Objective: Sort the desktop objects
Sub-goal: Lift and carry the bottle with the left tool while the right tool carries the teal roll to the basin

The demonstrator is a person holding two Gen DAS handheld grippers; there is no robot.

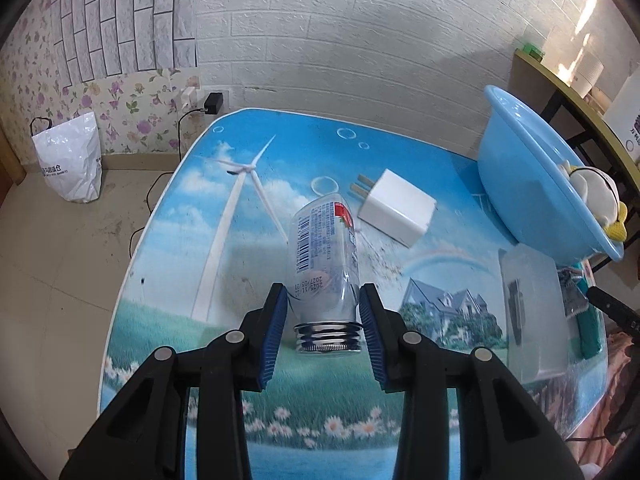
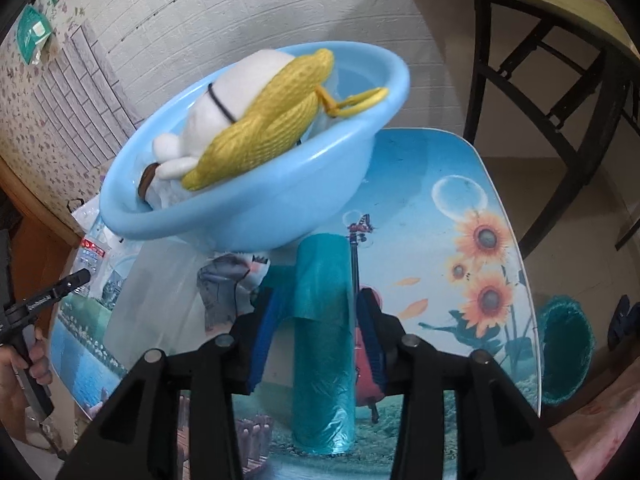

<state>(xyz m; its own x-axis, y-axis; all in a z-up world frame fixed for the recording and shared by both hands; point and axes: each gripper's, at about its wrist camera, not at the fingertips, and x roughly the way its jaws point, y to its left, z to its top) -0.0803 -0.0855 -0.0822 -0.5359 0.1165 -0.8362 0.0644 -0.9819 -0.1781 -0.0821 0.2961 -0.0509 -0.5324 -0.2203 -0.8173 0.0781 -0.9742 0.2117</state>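
In the left wrist view my left gripper (image 1: 323, 300) is shut on a clear plastic bottle (image 1: 324, 256) with a barcode label and no cap; its threaded neck points toward the camera. A white charger plug (image 1: 396, 208) lies on the table beyond it. In the right wrist view a teal roll of plastic bags (image 2: 323, 336) lies between the pads of my right gripper (image 2: 318, 302); the left pad stands apart from the roll. A blue basin (image 2: 256, 208) holds a white and yellow plush toy (image 2: 256, 120); the basin also shows in the left wrist view (image 1: 520, 184).
The table (image 1: 224, 240) has a printed landscape top. A clear plastic box (image 1: 532, 312) lies right of the bottle. A white bag (image 1: 68, 160) stands on the floor by the wall. A desk with black legs (image 2: 540, 60) stands behind the table.
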